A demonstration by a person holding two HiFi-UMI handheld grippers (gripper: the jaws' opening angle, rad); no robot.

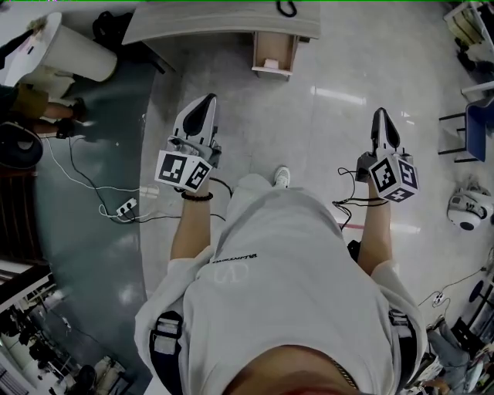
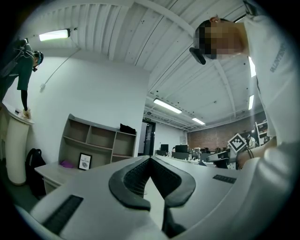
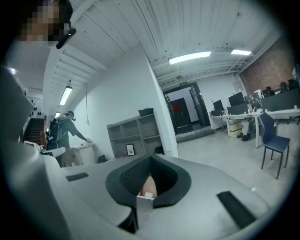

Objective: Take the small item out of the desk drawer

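The desk (image 1: 224,19) stands at the far end of the floor, its wooden drawer (image 1: 275,52) pulled open toward me. A small pale item (image 1: 270,63) lies at the drawer's front. My left gripper (image 1: 202,114) is raised well short of the desk, a little left of the drawer, jaws shut and empty, tips meeting (image 2: 150,159). My right gripper (image 1: 381,125) hangs further right, also shut, tips together (image 3: 150,158). A peach patch shows in the gap below its tips; I cannot tell what it is.
A round white table (image 1: 73,52) and a person (image 1: 38,104) stand at the far left. A power strip (image 1: 125,207) with cables lies on the floor to the left. A blue chair (image 1: 475,127) and a white device (image 1: 467,208) sit at the right. Open shelves (image 2: 96,145) line the wall.
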